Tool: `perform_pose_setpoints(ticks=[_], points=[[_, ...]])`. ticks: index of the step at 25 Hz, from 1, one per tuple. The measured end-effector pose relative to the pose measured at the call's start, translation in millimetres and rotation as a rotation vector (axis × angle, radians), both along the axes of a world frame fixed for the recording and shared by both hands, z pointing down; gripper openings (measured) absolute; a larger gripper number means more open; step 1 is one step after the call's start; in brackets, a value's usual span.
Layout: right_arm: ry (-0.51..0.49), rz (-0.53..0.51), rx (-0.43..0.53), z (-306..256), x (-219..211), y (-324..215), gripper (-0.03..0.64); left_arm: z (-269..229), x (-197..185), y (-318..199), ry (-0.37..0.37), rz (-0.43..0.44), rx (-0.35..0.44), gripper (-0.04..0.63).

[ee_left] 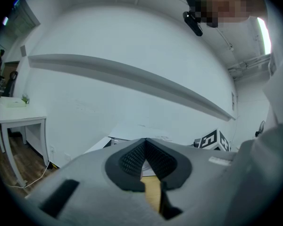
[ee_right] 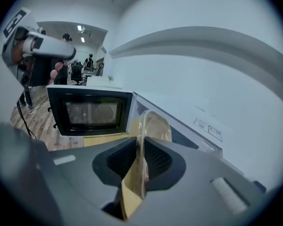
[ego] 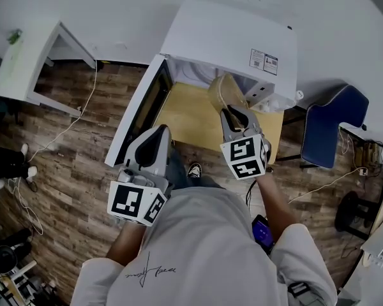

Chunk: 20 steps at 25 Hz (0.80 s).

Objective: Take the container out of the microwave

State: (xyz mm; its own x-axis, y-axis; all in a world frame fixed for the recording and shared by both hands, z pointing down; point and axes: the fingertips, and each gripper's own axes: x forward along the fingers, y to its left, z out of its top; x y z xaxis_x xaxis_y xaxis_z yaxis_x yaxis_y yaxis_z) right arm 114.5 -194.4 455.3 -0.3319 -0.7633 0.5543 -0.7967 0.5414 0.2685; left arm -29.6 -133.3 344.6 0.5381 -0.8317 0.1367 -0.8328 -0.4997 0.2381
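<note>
The right tool [ego: 235,112] pinches the see-through container [ego: 222,89] by the open microwave [ego: 230,37]. The left tool [ego: 158,132] is closed, empty.

We see the container [ego: 222,89], a clear, yellow-tinted plastic tub, tipped up on its edge just outside the microwave's [ego: 233,37] mouth, above the near part of the wooden table [ego: 185,116]. Its rim is pinched between the jaws of the right gripper [ee_right: 140,160]. The white microwave stands at the table's far side, its dark-windowed door [ego: 142,110] swung open to the left.
</note>
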Motion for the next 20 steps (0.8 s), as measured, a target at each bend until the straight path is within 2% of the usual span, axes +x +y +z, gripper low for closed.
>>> perform_pose_setpoints(ticks=[14, 20], points=[[-0.232, 0.049, 0.133, -74.3, 17.4, 28.1, 0.061, -2.7, 11.2, -3.8, 0.009, 0.001, 0.002, -0.002], [-0.262, 0.075, 0.198, -95.3, 23.3, 40.7, 0.06, -4.6, 10.2, -6.0, 0.013, -0.009, 0.011, -0.002]])
